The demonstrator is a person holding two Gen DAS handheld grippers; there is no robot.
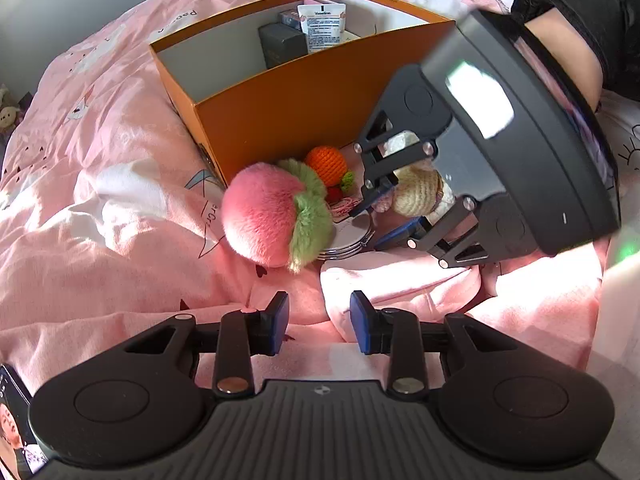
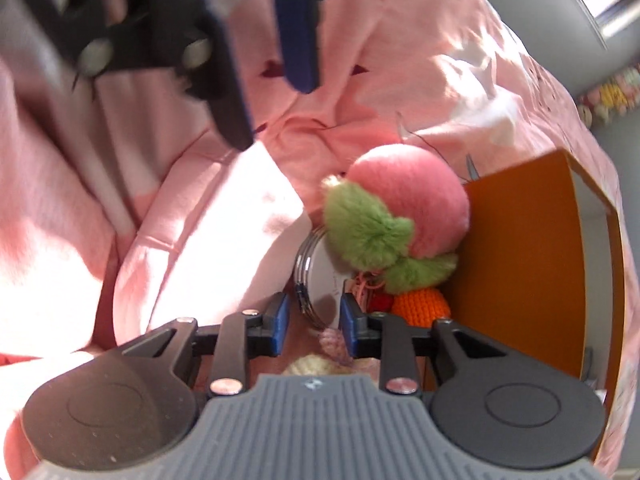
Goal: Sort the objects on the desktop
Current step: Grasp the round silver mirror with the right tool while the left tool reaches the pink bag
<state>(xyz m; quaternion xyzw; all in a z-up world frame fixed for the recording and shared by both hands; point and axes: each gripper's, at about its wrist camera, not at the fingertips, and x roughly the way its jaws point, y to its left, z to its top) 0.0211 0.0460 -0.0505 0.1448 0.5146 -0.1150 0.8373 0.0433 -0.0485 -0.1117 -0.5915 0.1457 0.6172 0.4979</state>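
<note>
A pink plush peach with green leaves (image 1: 272, 216) (image 2: 404, 204) lies on the pink bedspread beside an orange box (image 1: 288, 108) (image 2: 532, 256). Next to it are an orange crochet fruit (image 1: 326, 165) (image 2: 420, 306), a round silver compact (image 1: 352, 236) (image 2: 320, 280) and a cream crochet toy (image 1: 420, 192). My left gripper (image 1: 319, 322) is open and empty, low over the bedspread in front of the peach. My right gripper (image 1: 384, 216) (image 2: 314, 320) is open, its fingers down among the small items, straddling the cream toy and the compact's edge.
The orange box holds a Vaseline tube (image 1: 322, 26) and dark small boxes (image 1: 282, 46). A phone screen (image 1: 16, 420) lies at the lower left. The rumpled pink duvet (image 1: 100, 200) covers everything else. The person's arm in black sleeve (image 1: 580, 20) is at upper right.
</note>
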